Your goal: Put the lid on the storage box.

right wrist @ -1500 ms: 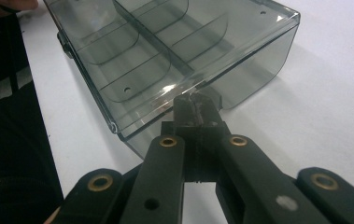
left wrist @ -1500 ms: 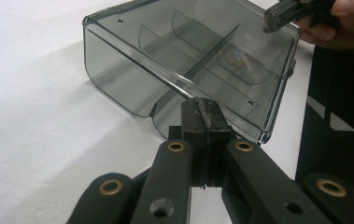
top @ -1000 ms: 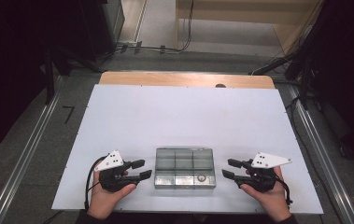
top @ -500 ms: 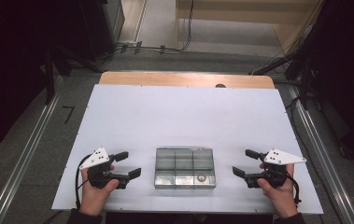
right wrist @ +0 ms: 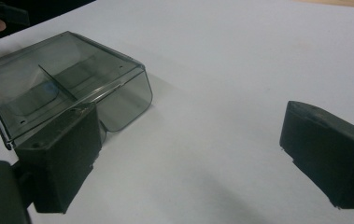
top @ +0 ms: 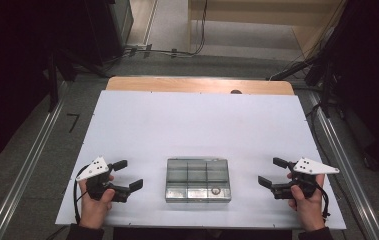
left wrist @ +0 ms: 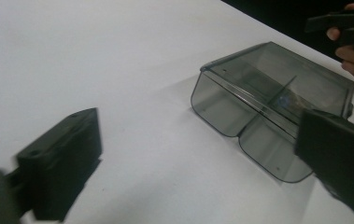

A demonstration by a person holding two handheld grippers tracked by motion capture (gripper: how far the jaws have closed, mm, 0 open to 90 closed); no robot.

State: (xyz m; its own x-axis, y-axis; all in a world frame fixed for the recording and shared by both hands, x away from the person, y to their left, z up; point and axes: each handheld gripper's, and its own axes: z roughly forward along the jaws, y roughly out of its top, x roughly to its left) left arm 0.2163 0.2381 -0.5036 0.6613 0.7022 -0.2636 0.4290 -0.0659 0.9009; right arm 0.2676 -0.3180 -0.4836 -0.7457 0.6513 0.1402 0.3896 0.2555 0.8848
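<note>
**Operator:** I am holding the left gripper (top: 127, 175) and the right gripper (top: 272, 172) at the near edge of the white table (top: 197, 120), one on each side of the box (top: 198, 180) and well apart from it. Both sets of jaws have just been opening and are now standing wide, with nothing between them.

**Supervisor:** How are you expecting the box to handle?

**Operator:** I am judging it as light, stiff and slippery: thin hard plastic with smooth walls. It is probably going to slide on the table under a one-sided push, and the thin lid may crack under a hard squeeze. I am planning to take it by the two short end walls, one gripper on each, low and near the rounded corners.

**Supervisor:** Describe its appearance.

**Operator:** It is sitting flat near the front middle of the table. It is a smoky, see-through rectangular case with rounded corners, a closed lid and inner dividers forming small compartments. A small ring (top: 216, 190) is lying in the near right compartment. Beyond the box, the table is running back to a wooden strip (top: 197, 85).
</note>
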